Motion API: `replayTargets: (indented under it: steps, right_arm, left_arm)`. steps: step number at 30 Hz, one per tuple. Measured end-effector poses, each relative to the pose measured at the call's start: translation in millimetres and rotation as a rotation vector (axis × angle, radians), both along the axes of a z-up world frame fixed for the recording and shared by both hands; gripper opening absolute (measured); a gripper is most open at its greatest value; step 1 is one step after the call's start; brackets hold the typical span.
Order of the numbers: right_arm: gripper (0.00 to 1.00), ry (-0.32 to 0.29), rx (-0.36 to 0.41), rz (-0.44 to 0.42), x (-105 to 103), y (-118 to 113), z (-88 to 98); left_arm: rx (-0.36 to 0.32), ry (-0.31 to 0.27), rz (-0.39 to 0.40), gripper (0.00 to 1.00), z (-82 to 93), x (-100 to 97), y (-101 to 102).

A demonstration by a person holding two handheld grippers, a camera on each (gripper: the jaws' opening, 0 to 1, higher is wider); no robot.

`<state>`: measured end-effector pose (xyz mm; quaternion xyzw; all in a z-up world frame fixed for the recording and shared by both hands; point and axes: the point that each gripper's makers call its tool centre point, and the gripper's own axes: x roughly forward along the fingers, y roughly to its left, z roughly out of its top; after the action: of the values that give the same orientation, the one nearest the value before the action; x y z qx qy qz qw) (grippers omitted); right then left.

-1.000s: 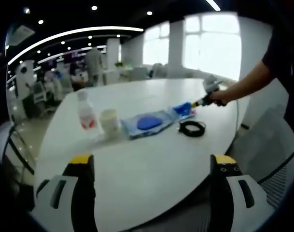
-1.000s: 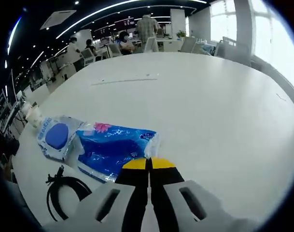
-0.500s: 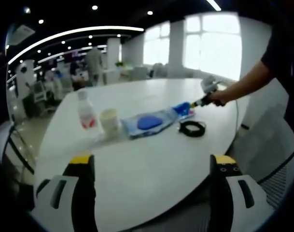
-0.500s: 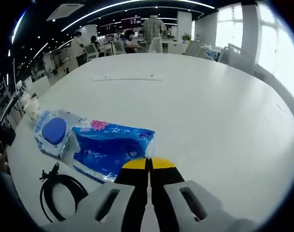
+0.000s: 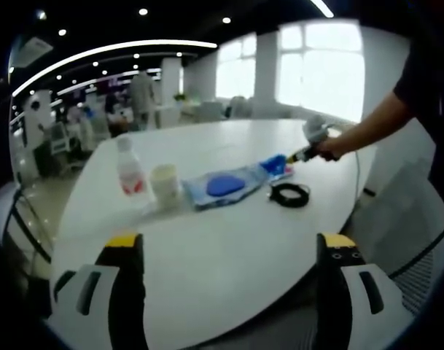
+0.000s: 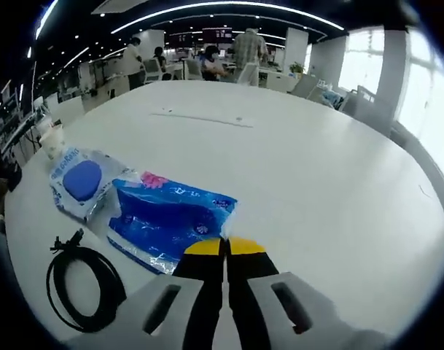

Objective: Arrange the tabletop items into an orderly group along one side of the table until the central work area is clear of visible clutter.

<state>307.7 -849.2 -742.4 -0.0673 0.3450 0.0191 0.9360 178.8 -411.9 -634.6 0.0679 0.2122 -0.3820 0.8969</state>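
1. The right gripper (image 6: 224, 248), jaws pinched on the corner of the blue packet (image 6: 170, 227), has dragged it slightly along the tabletop (image 6: 316, 182).
2. The packet still lies mid-table beside the pouch (image 6: 79, 182) and cable (image 6: 79, 288); tidying has barely begun.
3. The left gripper (image 5: 225, 251) hangs with jaws spread, holding nothing, at the near edge.

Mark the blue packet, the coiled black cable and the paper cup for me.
blue packet (image 6: 170, 224), right gripper view, middle of its printed face.
coiled black cable (image 6: 67, 257), right gripper view, upper arc of the loop.
paper cup (image 5: 164, 182), left gripper view, its side wall.
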Motion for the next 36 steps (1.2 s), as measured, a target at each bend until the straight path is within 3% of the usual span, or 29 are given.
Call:
replayTargets:
  steps: [10, 23, 24, 27, 29, 36]
  right_arm:
    - [0.03, -0.001, 0.003, -0.019, -7.9, 8.0, 8.8]
    - [0.17, -0.026, 0.027, -0.063, -27.2, 6.0, 25.3]
    - [0.20, -0.050, 0.058, -0.042, -28.9, 16.7, 30.3]
    - [0.26, -0.052, 0.043, 0.035, -37.1, 36.9, 35.4]
    - [0.27, -0.062, 0.061, 0.057, -34.3, 37.0, 36.3]
    - [0.37, -0.079, 0.095, 0.135, -46.4, 72.9, 40.7]
  left_arm:
    - [0.002, 0.001, 0.000, 0.95, 0.0, 0.0, -0.3]
    - [0.003, 0.005, -0.012, 0.95, 0.2, -1.1, -4.1]
    - [0.003, 0.005, -0.013, 0.95, -0.2, -1.1, -3.9]
    - [0.004, 0.005, -0.012, 0.94, -1.2, -0.7, -2.7]
    - [0.006, 0.009, -0.020, 0.94, -2.3, -1.8, -3.2]
    - [0.009, 0.004, -0.030, 0.94, -3.0, -2.1, -2.6]
